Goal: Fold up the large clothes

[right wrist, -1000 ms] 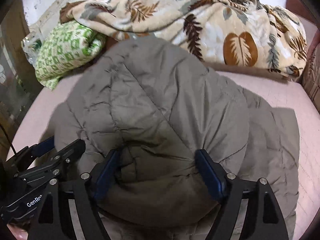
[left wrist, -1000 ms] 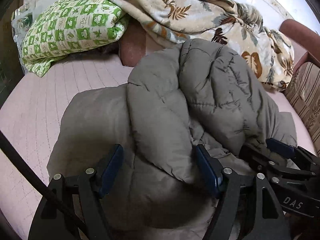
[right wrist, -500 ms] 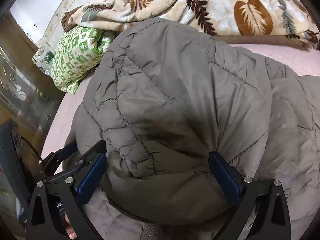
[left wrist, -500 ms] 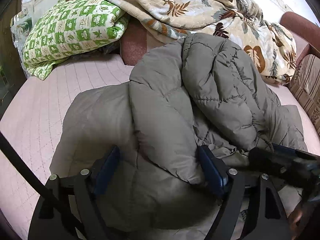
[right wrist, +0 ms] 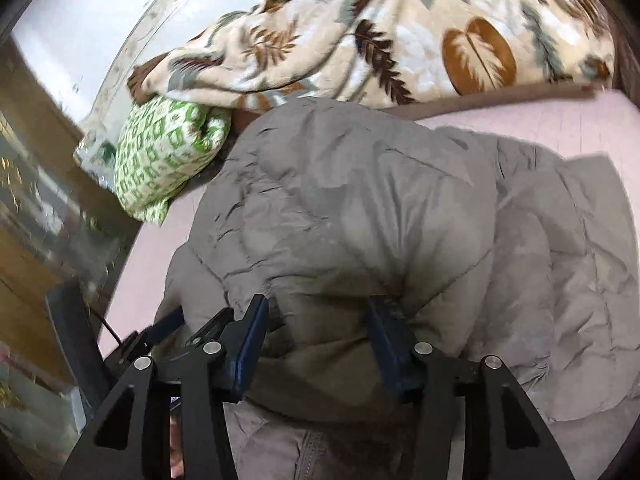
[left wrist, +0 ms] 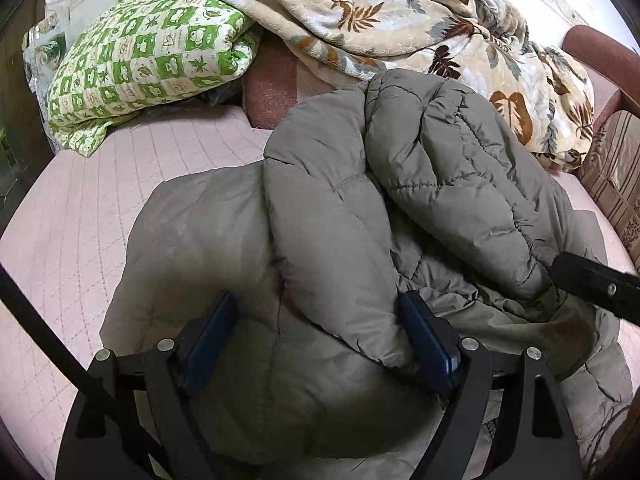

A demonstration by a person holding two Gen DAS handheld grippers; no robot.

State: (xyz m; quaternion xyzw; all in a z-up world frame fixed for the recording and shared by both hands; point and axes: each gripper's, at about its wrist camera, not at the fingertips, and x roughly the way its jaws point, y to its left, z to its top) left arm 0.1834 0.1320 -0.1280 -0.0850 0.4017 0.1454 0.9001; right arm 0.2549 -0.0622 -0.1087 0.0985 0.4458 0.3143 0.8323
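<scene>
Jaws of right gripper [right wrist: 316, 344] were closing on bunched jacket [left wrist: 328, 216] fold, pads already pinching it; left gripper [left wrist: 320, 332] jaws stood wide astride fabric, gripping nothing. Jacket lay on bed [left wrist: 80, 208], sleeves folded in, body fold left.

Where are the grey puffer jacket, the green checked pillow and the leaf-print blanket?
grey puffer jacket [left wrist: 328, 216]: left wrist view, folded-over panel.
green checked pillow [left wrist: 148, 60]: left wrist view, top face.
leaf-print blanket [right wrist: 400, 40]: right wrist view, middle.
</scene>
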